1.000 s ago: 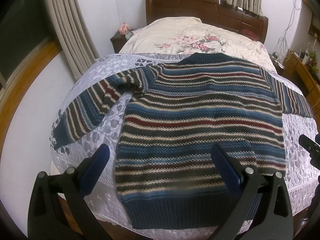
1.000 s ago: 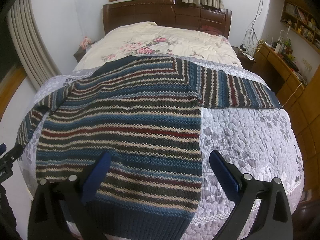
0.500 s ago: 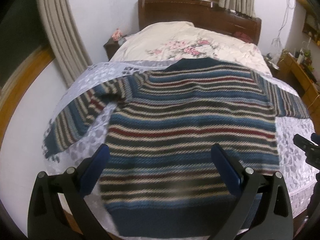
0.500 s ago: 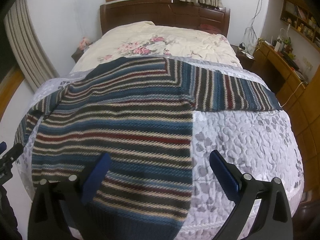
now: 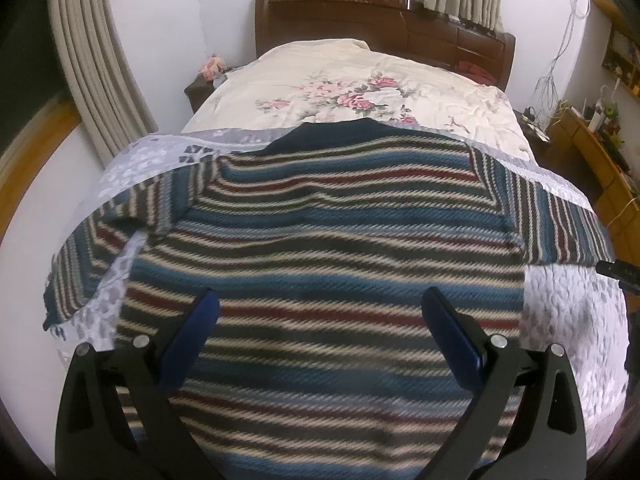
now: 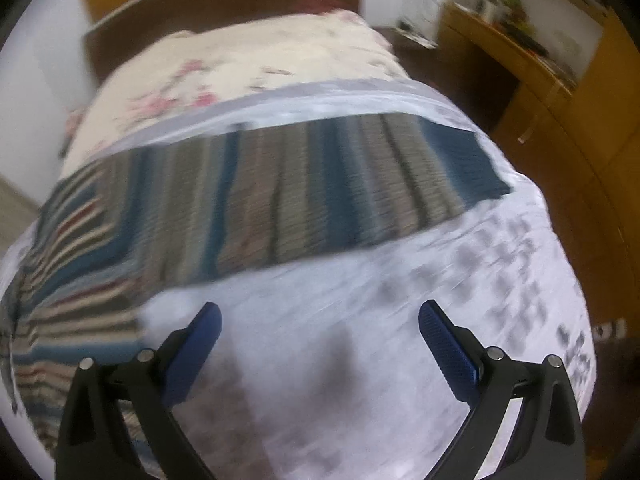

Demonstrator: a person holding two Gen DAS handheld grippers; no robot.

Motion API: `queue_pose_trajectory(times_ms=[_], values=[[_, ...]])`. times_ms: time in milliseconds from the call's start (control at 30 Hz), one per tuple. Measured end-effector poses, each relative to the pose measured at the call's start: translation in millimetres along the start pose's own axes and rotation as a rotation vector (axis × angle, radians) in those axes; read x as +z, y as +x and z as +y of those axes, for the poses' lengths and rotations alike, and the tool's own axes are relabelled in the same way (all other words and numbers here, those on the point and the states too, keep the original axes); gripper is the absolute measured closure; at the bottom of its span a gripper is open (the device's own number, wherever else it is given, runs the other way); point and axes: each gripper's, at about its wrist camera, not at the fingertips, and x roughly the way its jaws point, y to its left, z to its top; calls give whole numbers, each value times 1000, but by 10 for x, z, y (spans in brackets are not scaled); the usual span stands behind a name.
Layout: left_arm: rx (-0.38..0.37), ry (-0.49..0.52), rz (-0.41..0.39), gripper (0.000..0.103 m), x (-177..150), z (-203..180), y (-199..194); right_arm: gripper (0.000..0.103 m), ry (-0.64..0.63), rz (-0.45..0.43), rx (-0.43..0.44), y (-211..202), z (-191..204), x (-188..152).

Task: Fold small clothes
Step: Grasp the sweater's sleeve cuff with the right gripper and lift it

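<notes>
A striped knit sweater [image 5: 340, 240] in blue, cream, dark green and red lies flat on a pale grey quilted bedspread [image 5: 568, 320], both sleeves spread outward. My left gripper [image 5: 320, 304] hovers open above the sweater's body, nothing between its blue pads. In the blurred right wrist view, the sweater's right sleeve [image 6: 320, 196] stretches across the bedspread [image 6: 360, 340] with its dark blue cuff at the right end. My right gripper [image 6: 320, 320] is open over bare bedspread just short of that sleeve. Its black tip [image 5: 618, 271] shows at the left view's right edge.
A cream floral quilt [image 5: 360, 88] covers the far half of the bed, in front of a dark wooden headboard [image 5: 380, 16]. Curtains [image 5: 96, 72] hang on the left wall. A wooden desk [image 6: 532, 68] with clutter stands right of the bed; a nightstand [image 5: 200, 88] sits far left.
Both grippers have moved forward and lower over the bed. The right one has swung right, from over the sweater's body to the bedspread in front of the right sleeve. Both remain open.
</notes>
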Motion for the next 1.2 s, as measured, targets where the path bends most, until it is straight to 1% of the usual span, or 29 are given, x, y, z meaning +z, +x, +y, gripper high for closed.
queue_pose_trajectory(times_ms=[67, 133, 200, 267, 333, 400, 467, 567, 600, 633, 667, 700, 733, 767, 800, 933, 1033, 1133, 1200], values=[[3, -9, 1, 3, 43, -122, 46, 4, 37, 37, 6, 189, -285, 173], [8, -14, -2, 3, 69, -203, 68, 4, 85, 73, 47, 397, -605, 363], [21, -16, 0, 3, 76, -295, 96, 5, 123, 117, 41, 597, -868, 507], [30, -17, 6, 3, 79, -364, 120, 5, 134, 137, 48, 723, -1001, 580], [42, -14, 13, 3, 69, -423, 143, 5, 151, 151, 91, 821, -1106, 640], [55, -9, 19, 3, 59, -469, 166, 5, 132, 131, 86, 837, -1132, 706], [61, -9, 23, 3, 55, -496, 168, 10, 127, 115, 94, 851, -1139, 770], [74, -7, 15, 3, 67, -541, 151, 24, 129, 77, 115, 847, -1164, 871], [82, -5, 12, 3, 72, -554, 145, 31, 128, 70, 117, 841, -1168, 892], [84, -5, 11, 3, 73, -556, 139, 44, 128, 63, 123, 826, -1146, 899], [86, -5, 11, 3, 73, -561, 137, 54, 125, 49, 142, 805, -1144, 906], [88, -6, 12, 3, 73, -563, 141, 70, 128, 43, 185, 803, -1165, 936], [89, -6, 15, 3, 71, -560, 146, 78, 139, 43, 209, 790, -1184, 941], [89, -6, 18, 3, 70, -563, 150, 82, 145, 39, 227, 760, -1204, 928], [89, -5, 19, 3, 67, -565, 151, 85, 147, 38, 259, 747, -1200, 939], [89, 2, 17, 3, 69, -551, 152, 86, 124, -4, 282, 604, -1120, 949], [80, -11, 17, 3, 101, -497, 158, 86, 111, -36, 295, 463, -1053, 946], [71, -28, 14, 3, 154, -415, 173, 86, 76, -69, 292, 302, -839, 941], [77, -35, 5, 3, 207, -338, 179, 86, 57, -84, 309, 193, -676, 923]])
